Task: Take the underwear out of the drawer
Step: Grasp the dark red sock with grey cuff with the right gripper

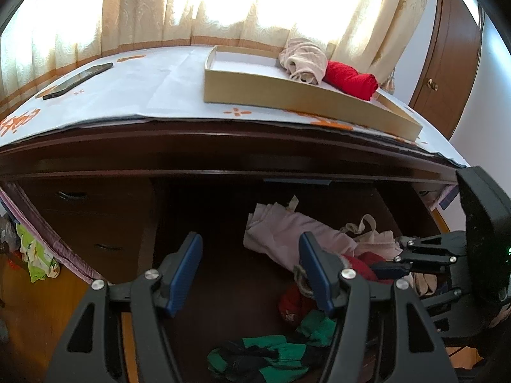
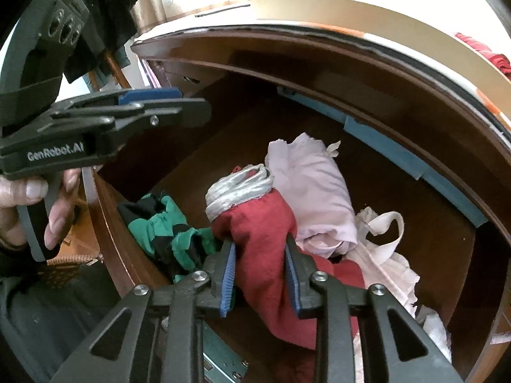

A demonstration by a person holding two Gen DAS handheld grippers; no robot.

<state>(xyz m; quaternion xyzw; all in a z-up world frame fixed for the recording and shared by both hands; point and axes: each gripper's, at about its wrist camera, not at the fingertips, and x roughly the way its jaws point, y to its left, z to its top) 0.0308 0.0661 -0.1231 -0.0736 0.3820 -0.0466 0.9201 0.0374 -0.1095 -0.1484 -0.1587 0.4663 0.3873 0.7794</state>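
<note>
The open wooden drawer (image 2: 453,255) holds several pieces of underwear. My right gripper (image 2: 260,255) is shut on a dark red pair with a grey waistband (image 2: 262,223) and holds it above the pile. A pale pink pair (image 2: 316,191) and a cream one (image 2: 386,249) lie behind it, and a green and black pair (image 2: 172,233) lies to its left. My left gripper (image 1: 250,265) is open and empty above the drawer's left part. It also shows from the side in the right wrist view (image 2: 191,108). The pink pair (image 1: 287,233) and the green pair (image 1: 271,351) show in the left wrist view.
On the dresser top a shallow cardboard tray (image 1: 271,89) holds a beige pair (image 1: 303,60) and a red pair (image 1: 348,79). A dark phone (image 1: 76,79) lies on the top at the left. Curtains hang behind. A wooden wardrobe (image 1: 453,63) stands at the right.
</note>
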